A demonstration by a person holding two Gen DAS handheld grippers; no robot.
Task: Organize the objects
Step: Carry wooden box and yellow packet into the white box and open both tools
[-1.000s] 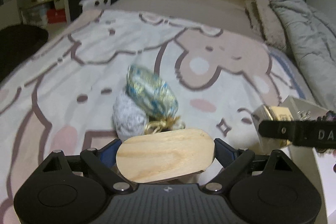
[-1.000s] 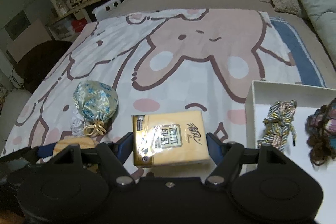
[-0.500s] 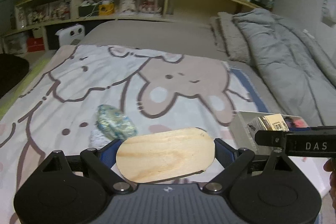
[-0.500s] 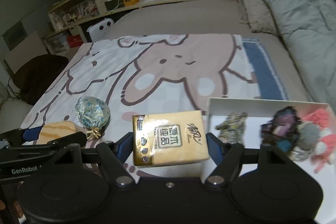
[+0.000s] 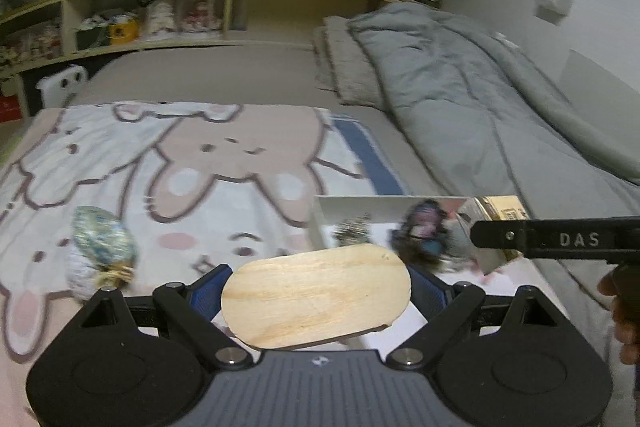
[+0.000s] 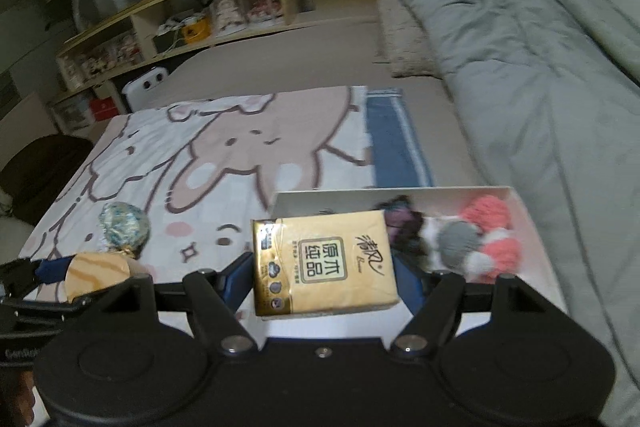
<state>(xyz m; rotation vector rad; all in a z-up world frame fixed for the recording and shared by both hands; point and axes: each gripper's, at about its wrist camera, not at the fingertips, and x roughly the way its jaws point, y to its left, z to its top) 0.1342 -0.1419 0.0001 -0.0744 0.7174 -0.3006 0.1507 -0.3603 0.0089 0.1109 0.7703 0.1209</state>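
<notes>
My left gripper is shut on an oval wooden piece, held above the bed near the left front edge of a white box. My right gripper is shut on a gold tissue pack, held over the white box. The box holds a dark scrunchie, a braided cord and pink-and-grey knitted items. A blue patterned drawstring pouch lies on the blanket at the left, on top of a white lace pouch. The wooden piece also shows in the right wrist view.
A cartoon bunny blanket covers the bed. A grey duvet lies along the right side with a pillow behind it. A wooden shelf with figurines runs along the far wall.
Both grippers have moved right and up with their loads. The white box has come fully into both views, and the pouch has shifted to the left.
</notes>
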